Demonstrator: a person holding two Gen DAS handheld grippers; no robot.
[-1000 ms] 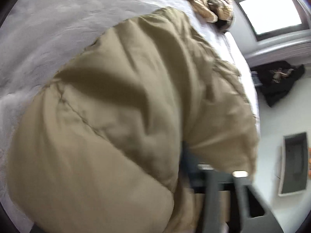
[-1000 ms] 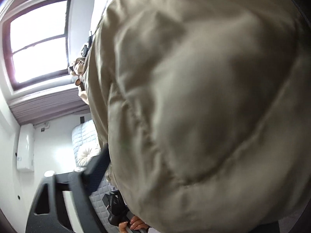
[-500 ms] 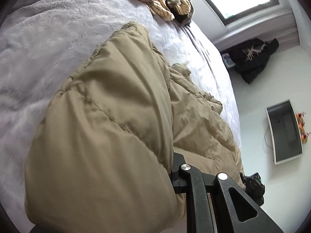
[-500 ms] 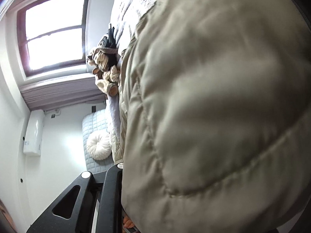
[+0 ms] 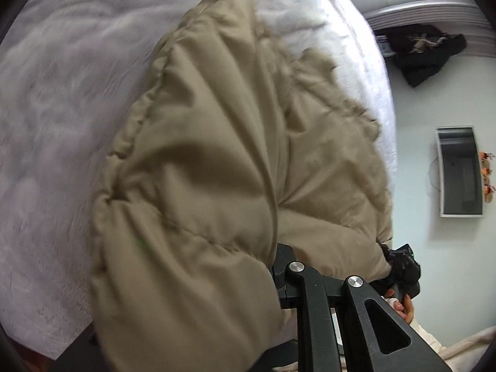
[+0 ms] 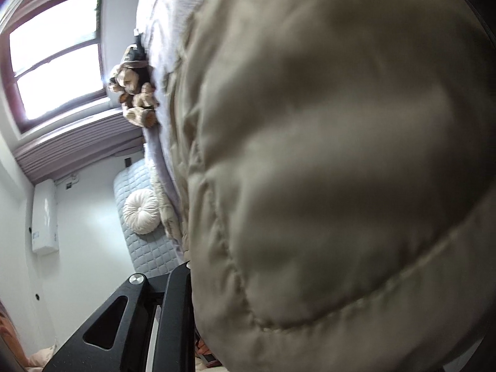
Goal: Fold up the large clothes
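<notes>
Tan quilted puffer jacket [image 5: 217, 161] lies on the pale grey bed [image 5: 62, 108]. Left claw [image 5: 322, 276] is pressed together, pinching its hem. Right claw [image 6: 161, 279] is opening, jacket fabric between its jaws.

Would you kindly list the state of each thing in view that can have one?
Puffer jacket: tan, bunched and partly doubled over on the bed, draped over both grippers.
Left gripper: jaws nearly shut on a fold of the jacket.
Right gripper: jaws opening, jacket fabric between them.
Bed cover: spread flat, pale.
Stuffed toy: lying at the bed's edge.
Round cushion: resting on the quilted mat.
</notes>
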